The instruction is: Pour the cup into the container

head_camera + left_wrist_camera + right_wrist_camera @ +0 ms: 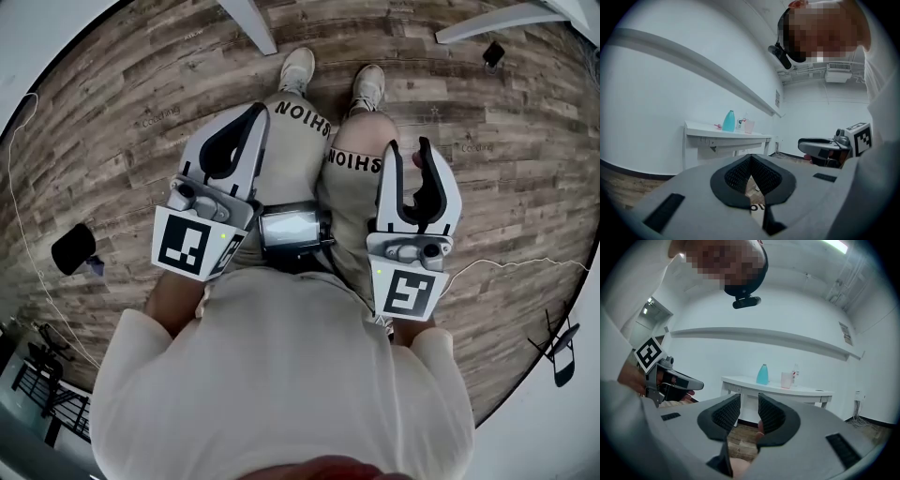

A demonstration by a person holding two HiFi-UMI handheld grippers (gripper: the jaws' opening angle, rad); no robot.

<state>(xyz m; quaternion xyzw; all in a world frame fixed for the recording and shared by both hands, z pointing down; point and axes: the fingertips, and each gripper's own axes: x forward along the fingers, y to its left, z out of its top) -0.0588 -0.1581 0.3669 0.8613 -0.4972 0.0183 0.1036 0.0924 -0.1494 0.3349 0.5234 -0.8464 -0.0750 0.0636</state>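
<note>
Right gripper view puts the cup (pixel 786 379) ahead and a touch right of my right gripper (pixel 749 404). It stands upright on the table (pixel 740 381) across the room, just beside the teal bottle (pixel 762 374) and on its right. Both are well apart from me. My right jaws stand narrowly apart, empty; my left gripper (pixel 750 164) is closed tip to tip, empty. I'd take the cup with the right.

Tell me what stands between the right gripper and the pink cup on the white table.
Nothing visible does. Only wood floor lies between the right gripper and the table; the cup stands on it, right of the teal bottle.
</note>
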